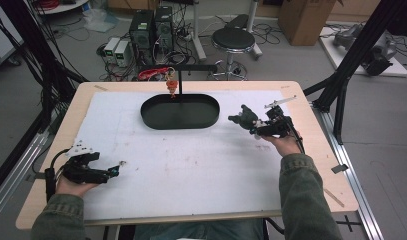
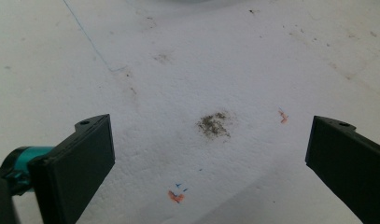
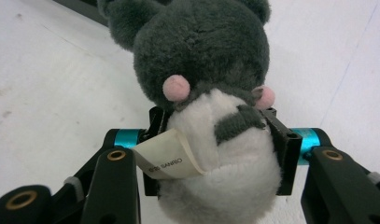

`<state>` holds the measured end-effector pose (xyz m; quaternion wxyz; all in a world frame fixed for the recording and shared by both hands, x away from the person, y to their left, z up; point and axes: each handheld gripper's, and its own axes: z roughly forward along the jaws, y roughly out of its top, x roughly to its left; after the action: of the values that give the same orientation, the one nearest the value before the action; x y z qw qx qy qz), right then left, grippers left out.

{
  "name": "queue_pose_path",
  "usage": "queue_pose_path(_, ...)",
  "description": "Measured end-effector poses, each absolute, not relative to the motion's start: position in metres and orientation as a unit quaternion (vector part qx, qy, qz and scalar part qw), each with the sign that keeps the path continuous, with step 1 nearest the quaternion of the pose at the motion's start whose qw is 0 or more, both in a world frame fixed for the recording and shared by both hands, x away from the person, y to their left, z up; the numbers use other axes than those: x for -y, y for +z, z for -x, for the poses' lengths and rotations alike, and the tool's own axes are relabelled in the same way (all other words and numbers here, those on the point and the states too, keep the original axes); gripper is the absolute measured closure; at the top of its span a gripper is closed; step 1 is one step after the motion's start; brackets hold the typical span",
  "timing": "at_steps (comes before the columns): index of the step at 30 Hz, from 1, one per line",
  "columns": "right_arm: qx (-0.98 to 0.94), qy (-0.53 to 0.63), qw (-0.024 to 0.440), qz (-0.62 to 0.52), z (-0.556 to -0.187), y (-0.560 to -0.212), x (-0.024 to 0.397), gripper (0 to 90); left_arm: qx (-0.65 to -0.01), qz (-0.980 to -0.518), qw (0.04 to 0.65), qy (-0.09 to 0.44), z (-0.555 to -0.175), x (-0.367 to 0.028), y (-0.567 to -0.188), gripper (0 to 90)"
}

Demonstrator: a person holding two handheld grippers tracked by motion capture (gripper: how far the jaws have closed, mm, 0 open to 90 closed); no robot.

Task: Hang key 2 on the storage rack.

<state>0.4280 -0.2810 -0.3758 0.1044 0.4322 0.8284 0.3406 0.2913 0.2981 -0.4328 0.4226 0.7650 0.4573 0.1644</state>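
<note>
The left gripper (image 1: pixel 112 172) rests spread and empty at the near left of the white mat (image 1: pixel 191 165). Farther right, the right gripper (image 1: pixel 254 128) clenches a grey plush toy (image 3: pixel 211 93) above the mat, its long axis pointing toward the black tray (image 1: pixel 180 111); the squashy body could slip out.

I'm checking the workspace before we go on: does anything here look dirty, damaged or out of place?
Mostly tidy. The white mat is soiled: a dark gritty smudge lies between the left hand-held gripper's open jaws, with small orange marks nearby. The plush toy in the right hand-held gripper looks intact, its label sticking out.
</note>
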Motion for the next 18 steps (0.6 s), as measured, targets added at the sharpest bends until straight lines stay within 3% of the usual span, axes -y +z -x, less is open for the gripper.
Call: queue_pose_path(18,-0.832,0.358,0.118,-0.408,-0.438,-0.326,0.251,50.4,-0.456,-0.763,0.427,0.166,-0.291,-0.298,-0.432,1.7)
